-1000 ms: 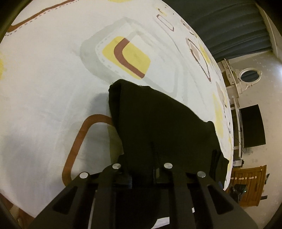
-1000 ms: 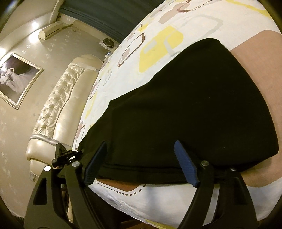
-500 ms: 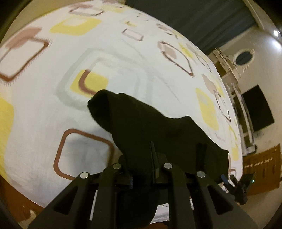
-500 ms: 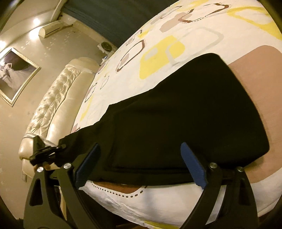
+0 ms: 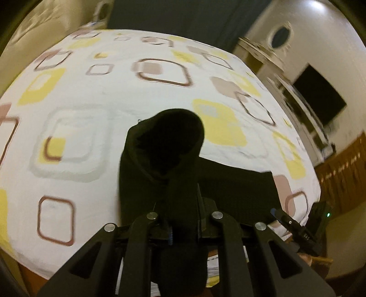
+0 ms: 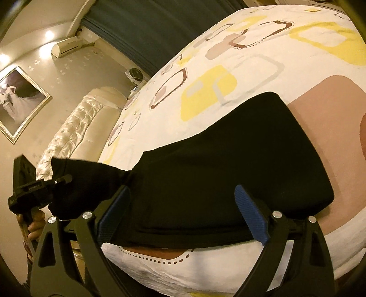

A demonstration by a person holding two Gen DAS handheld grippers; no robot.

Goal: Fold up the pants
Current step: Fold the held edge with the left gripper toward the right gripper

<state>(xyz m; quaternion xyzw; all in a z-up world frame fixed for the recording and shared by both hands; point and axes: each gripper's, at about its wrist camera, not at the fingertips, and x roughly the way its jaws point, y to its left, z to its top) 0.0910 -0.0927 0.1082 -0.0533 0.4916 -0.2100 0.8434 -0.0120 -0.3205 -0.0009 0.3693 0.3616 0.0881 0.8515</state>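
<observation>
The black pants (image 6: 228, 160) lie flat across the near edge of the patterned bed sheet (image 6: 228, 68). My right gripper (image 6: 183, 205) hovers open just above their near hem, its blue pads (image 6: 251, 217) wide apart and not pressing the cloth. My left gripper (image 5: 183, 219) is shut on the pants' leg end (image 5: 164, 146), which hangs lifted above the sheet (image 5: 91, 114) as a dark bunched tube. In the right wrist view the left gripper (image 6: 64, 179) sits at the far left, held by a hand (image 6: 34, 226), with the raised cloth draped over it.
A padded cream headboard (image 6: 75, 128) stands at the bed's left end under a framed picture (image 6: 18, 102). Dark curtains (image 5: 171, 16) hang behind the bed. A wall television (image 5: 318, 100) and wooden cabinets (image 5: 338, 173) are on the right.
My left gripper has lifted the pants' leg end off the sheet and swung it across, rolling as it went. The right gripper's jaws have widened a little and it hardly moved.
</observation>
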